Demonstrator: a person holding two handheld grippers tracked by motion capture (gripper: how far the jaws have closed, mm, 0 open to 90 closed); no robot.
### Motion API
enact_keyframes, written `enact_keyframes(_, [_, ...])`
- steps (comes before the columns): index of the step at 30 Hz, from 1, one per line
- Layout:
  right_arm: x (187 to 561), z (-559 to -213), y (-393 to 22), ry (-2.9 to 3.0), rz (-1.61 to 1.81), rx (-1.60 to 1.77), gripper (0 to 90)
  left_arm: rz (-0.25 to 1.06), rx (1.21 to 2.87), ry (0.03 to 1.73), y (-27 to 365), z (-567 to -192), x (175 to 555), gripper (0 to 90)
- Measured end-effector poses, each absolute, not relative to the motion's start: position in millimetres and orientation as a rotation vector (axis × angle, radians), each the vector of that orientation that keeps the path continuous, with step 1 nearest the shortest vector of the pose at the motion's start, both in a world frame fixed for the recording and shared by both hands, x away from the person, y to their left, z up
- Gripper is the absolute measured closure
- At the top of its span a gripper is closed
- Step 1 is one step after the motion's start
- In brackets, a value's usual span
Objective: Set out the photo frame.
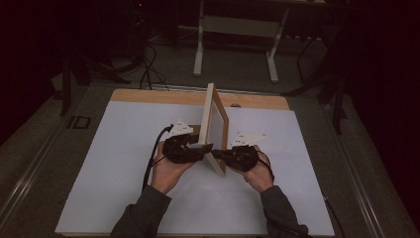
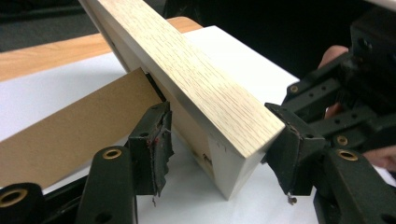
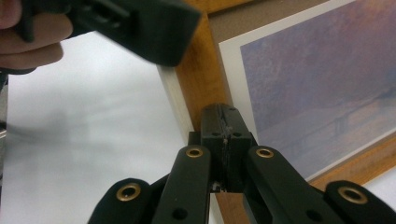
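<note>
A white sheet covers the bench (image 1: 124, 163) across most of the high view, and at its centre a wooden picture frame (image 1: 214, 124) stands upright on its edge, seen almost edge-on. From its left side a brown backing board (image 2: 70, 135) leans down toward the bench. The left gripper (image 1: 185, 148) sits just left of the frame's near lower corner; in the left gripper view its jaws stand wide apart, one at lower left beside the backing board, the other at right just off the frame's pale wooden edge, with the corner between them and neither pad pressing on it. The right gripper (image 1: 233, 156) lies just right of the same corner; in the right gripper view its jaws are closed together against the frame's brown front rail, beside the bluish print (image 3: 322, 79).
</note>
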State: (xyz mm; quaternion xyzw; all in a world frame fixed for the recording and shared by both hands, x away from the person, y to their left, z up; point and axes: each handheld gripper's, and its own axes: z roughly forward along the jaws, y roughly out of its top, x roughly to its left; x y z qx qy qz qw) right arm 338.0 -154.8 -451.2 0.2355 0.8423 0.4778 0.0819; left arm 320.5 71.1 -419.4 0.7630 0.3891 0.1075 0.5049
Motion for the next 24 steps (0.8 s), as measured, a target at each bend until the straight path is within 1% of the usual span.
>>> enact_keyframes(10, [336.4, -455.4, -147.1, 2.536, 1.393, 0.687, 89.6, 0.301, 1.825, 0.974, 79.4, -418.4, 316.4, 53.7])
enact_keyframes(15, [335.9, -459.8, -139.9, 2.557, 1.337, 0.645, 86.3, 0.308, 1.810, 1.014, 88.8, -417.6, 318.5, 59.0])
enact_keyframes(24, [337.6, -465.9, -139.3, 2.551, 1.282, 0.660, 83.2, 0.311, 1.802, 1.041, 97.1, -416.7, 321.2, 62.6])
